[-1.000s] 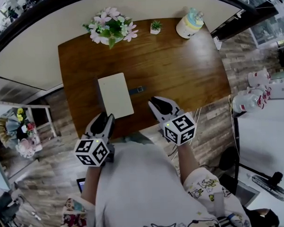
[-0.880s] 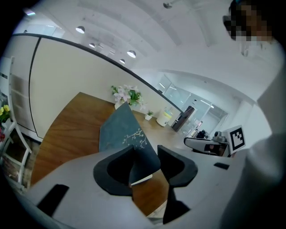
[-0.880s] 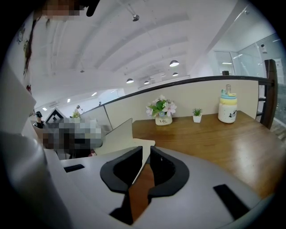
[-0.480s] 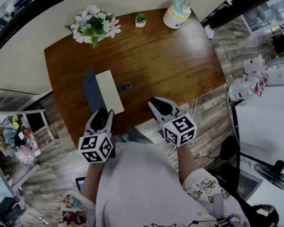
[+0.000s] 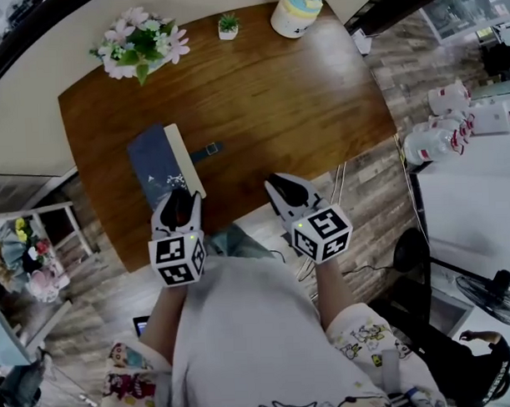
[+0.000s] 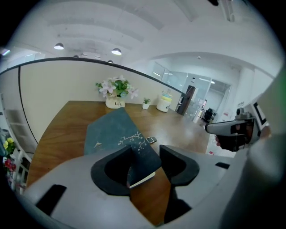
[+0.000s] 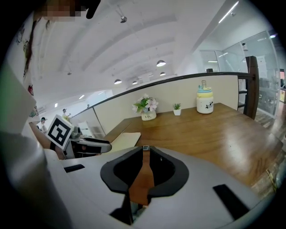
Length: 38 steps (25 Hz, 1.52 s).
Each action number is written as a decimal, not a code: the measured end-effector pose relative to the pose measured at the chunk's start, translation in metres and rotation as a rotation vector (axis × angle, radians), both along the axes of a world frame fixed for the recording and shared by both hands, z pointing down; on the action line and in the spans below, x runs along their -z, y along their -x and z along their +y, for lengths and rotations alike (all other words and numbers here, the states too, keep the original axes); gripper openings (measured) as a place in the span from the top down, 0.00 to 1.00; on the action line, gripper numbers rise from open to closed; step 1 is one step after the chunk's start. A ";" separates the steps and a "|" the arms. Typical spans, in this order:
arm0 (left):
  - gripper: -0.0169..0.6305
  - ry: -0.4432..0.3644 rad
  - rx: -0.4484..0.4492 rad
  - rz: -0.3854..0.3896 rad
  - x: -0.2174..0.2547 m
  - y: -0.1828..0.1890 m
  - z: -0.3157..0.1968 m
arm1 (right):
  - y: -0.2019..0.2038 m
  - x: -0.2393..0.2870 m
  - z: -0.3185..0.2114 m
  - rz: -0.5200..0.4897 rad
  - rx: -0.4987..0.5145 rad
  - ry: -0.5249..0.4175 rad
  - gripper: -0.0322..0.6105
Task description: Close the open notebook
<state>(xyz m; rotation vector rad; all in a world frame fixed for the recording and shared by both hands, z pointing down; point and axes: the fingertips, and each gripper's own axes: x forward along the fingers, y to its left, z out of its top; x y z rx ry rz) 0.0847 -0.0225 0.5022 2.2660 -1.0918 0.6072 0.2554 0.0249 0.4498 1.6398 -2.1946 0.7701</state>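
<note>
Notebook [image 5: 158,164] lies on the left part of the brown tabletop [image 5: 276,98], near its front edge. Its dark teal cover, printed with a white branch, faces up, and a strip of cream pages shows along its right edge in the head view. Whether the cover lies fully flat cannot be told. A short dark strap [image 5: 205,148] sticks out from the notebook's right side onto the wood.

The left claw [image 5: 178,197] points down at the notebook's near end. In the left gripper view the notebook [image 6: 111,132] reaches between the jaws of this claw [image 6: 146,150]. Its near corner sits close against the left jaw, with a clear gap to the right one. These jaws stand moderately wide and have just been opening.

The right claw [image 5: 277,183] hovers over the tabletop's front edge, to the right of the notebook and apart from it. In its own view the right claw [image 7: 144,150] is almost closed, with only a narrow slit of wood between the jaws and nothing in it.

At the far edge stand flowers [image 5: 137,48], a small plant [image 5: 227,24] and a jar [image 5: 297,13].
</note>
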 end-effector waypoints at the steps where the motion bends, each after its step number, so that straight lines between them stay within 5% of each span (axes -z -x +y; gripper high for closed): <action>1: 0.68 -0.001 -0.006 -0.009 -0.003 -0.002 0.000 | -0.003 -0.001 0.003 0.002 -0.006 0.004 0.88; 9: 0.67 -0.035 -0.073 -0.131 -0.034 -0.019 0.005 | -0.015 -0.014 0.024 0.005 -0.045 0.036 0.88; 10: 0.74 -0.030 -0.081 -0.136 -0.037 -0.022 0.007 | -0.016 -0.015 0.026 0.007 -0.047 0.040 0.88; 20: 0.74 0.006 -0.102 -0.129 -0.044 -0.028 0.016 | -0.019 -0.016 0.033 0.019 -0.049 0.056 0.88; 38: 0.77 -0.072 0.085 -0.043 0.019 0.066 -0.027 | 0.072 0.025 -0.040 0.024 0.154 -0.050 0.88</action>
